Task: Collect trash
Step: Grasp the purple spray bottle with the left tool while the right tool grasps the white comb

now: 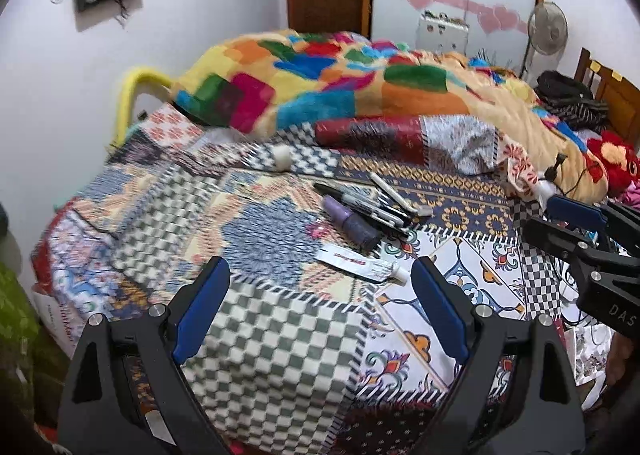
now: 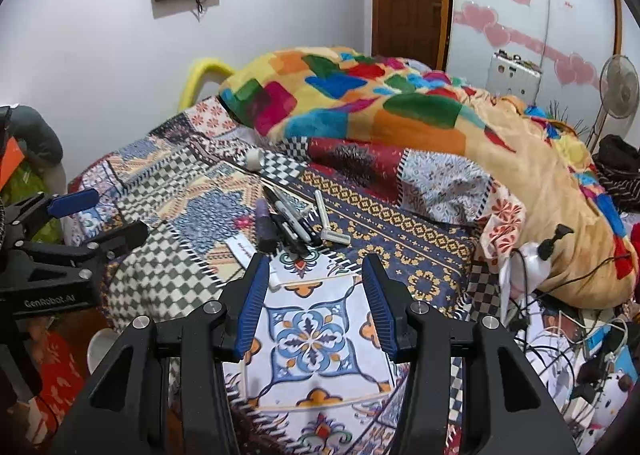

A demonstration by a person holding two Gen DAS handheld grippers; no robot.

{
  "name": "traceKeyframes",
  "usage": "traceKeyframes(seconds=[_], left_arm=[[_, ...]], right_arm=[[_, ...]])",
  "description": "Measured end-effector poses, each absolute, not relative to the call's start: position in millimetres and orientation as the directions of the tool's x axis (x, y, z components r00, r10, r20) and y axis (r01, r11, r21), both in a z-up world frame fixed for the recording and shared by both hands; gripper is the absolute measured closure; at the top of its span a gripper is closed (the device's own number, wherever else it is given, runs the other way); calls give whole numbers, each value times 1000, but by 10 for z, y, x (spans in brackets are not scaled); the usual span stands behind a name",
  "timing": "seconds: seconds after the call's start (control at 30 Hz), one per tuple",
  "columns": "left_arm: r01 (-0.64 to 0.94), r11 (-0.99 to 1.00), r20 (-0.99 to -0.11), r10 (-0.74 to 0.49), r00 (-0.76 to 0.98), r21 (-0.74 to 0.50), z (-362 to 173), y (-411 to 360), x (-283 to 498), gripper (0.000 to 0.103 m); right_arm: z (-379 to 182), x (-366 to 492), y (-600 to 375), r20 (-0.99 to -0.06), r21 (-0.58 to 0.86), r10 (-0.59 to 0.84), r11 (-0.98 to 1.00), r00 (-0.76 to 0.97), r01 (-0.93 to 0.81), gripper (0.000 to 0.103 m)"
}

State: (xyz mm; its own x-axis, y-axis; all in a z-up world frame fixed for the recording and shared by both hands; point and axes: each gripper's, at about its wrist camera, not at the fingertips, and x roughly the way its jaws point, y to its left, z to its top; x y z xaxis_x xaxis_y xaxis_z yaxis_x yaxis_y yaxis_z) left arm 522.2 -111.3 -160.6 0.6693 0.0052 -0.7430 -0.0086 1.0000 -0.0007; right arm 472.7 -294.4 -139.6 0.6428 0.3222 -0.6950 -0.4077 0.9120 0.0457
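Several bits of trash sit clustered mid-frame on the patchwork bedspread (image 1: 272, 343): white tube (image 1: 360, 264) nearest, purple bottle (image 1: 352, 224) behind it, markers (image 1: 372, 207) and a disposable razor (image 2: 329, 224) beyond. My left gripper (image 1: 320, 307) is spread wide and empty; my right gripper (image 2: 312, 295) is half-parted, also empty. I'd take the tube first: straddle its width and press slightly into the fabric, keeping clear of the bottle.
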Motion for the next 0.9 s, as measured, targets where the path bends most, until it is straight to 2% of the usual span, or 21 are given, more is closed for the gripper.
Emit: traceKeyframes(seconds=[0.2,0.4,0.53,0.57,0.6,0.73,0.9], left_arm=[[-26,997,-808,-48,587,-78,-2030,-1138,5658,11],[-77,993,-822,-30,569,-90,-2305,-1131,5958,12],[-110,989,-825,-17,565,-96,-2401,-1137,6127,25],[-120,988,-824,-11,566,-96,-2416,-1144,6177,25],[-125,987,-826,-14,564,-102,-2426,-1148,6218,27],[-147,982,-848,-25,529,-121,-2506,-1178,6372,47],[-186,975,-855,-10,518,-124,-2550,-1209,6448,52]], right_arm=[[-1685,5157,-2944,-740,92,337,908,582,-409,58],[-1940,5612,-2944,-772,213,393,901,499,-379,58],[-2086,5879,-2854,-790,229,390,903,472,-363,59],[-2122,5938,-2825,-794,235,391,904,465,-358,60],[-2148,6004,-2805,-797,238,391,904,460,-355,63],[-2322,6206,-2690,-829,215,360,911,427,-351,76],[-2460,6281,-2629,-844,204,353,907,403,-367,80]])
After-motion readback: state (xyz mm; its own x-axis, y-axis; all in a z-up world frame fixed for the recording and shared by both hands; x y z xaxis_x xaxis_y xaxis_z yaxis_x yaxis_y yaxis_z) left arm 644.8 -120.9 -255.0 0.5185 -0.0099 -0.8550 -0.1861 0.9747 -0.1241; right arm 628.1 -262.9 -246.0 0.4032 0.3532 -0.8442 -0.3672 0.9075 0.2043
